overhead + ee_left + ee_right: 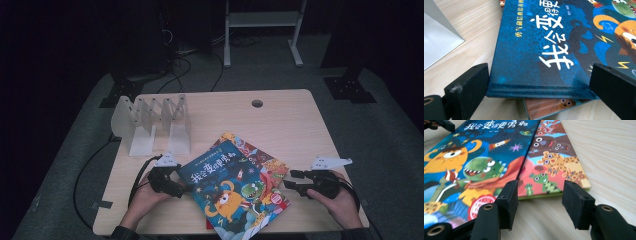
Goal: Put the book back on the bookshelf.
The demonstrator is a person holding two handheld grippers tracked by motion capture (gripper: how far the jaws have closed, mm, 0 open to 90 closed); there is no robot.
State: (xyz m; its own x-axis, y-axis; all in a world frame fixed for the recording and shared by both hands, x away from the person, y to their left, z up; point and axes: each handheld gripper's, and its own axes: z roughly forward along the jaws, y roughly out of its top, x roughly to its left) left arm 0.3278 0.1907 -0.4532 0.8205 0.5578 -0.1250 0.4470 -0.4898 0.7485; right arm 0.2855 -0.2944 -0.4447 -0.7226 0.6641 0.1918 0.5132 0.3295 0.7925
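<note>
A blue picture book with cartoon monsters lies askew on top of a red picture book at the table's front. My left gripper sits at the blue book's left corner. In the left gripper view its jaws stand wide apart, open, facing the blue book's spine, with the lower book peeking out beneath. My right gripper hovers just right of the books. It is open, nothing between the pads, and points at the near edge of the red book beside the blue one.
A white folding book rack stands at the back left of the wooden table; its base shows close to the left gripper. A cable hole is near the far edge. Cables trail off the table's left side.
</note>
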